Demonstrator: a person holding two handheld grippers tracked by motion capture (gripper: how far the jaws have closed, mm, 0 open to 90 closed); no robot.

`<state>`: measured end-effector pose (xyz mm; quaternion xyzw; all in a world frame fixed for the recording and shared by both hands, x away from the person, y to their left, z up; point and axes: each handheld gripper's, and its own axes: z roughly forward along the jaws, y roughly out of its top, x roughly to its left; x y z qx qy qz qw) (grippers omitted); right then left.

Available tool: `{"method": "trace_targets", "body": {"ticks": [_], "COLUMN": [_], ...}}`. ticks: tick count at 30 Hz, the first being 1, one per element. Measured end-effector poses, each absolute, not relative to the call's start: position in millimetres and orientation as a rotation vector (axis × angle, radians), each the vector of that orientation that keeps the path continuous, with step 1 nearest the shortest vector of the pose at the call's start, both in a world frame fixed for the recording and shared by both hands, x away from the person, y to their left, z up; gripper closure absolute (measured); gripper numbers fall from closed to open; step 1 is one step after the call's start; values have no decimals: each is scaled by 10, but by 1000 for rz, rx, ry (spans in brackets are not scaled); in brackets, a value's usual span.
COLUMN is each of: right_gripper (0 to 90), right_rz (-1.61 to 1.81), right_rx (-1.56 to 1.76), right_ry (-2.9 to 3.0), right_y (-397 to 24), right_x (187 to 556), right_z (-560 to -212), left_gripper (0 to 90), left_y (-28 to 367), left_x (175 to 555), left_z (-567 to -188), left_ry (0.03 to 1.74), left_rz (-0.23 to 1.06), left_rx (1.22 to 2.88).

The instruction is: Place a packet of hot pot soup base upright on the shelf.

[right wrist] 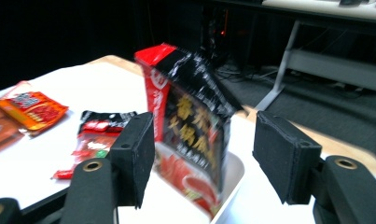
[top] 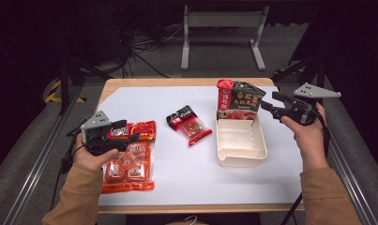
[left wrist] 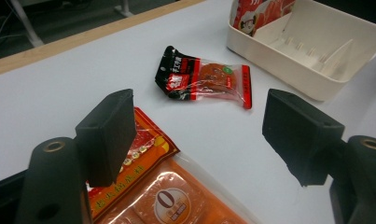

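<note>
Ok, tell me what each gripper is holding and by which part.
Nothing is held: the left gripper and the right gripper both stand open, their fingers touching nothing.

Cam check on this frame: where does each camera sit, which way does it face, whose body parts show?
High view: above the person's side, facing forward and down on the table; both forearms, left gripper, right gripper.
Left gripper view: on the left gripper, between open jaws, toward the small packet and white tray.
Right gripper view: on the right gripper, open jaws, facing the upright pouch.
Shared: tray and small packet, in all three.
</note>
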<state>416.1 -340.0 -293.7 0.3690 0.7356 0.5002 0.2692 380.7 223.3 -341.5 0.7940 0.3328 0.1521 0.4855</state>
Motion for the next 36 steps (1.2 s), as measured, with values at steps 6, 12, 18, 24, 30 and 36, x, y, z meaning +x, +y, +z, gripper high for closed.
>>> {"method": "trace_targets", "body": {"ticks": [6, 12, 18, 24, 30, 36], "right_gripper": [400, 393, 381, 370, 367, 365], "right_rz": [1277, 1265, 1242, 1217, 1208, 1214], "right_rx": [1090, 1043, 1064, 1094, 1109, 1120], "right_ry": [2047, 2045, 2045, 2024, 2028, 2037], "right_y": [-3430, -3467, -3513, -3560, -3609, -3627], "right_x": [4020, 3860, 3749, 3713, 3696, 3689], "right_z": [-2972, -3035, -3176, -3339, -3412, -3462], "left_gripper": [259, 253, 251, 244, 247, 250], "left_y": [2283, 2373, 2476, 2543, 2627, 2686], "left_x": [3848, 3851, 3868, 3854, 3921, 4014], "left_z": [-3395, -3375, -3360, -3322, -3322, -3345], "left_ry": [802, 803, 810, 811, 814, 840], "left_rz": [366, 374, 405, 422, 422, 416], "left_rx": [1933, 1926, 1917, 1913, 1895, 1861]}}
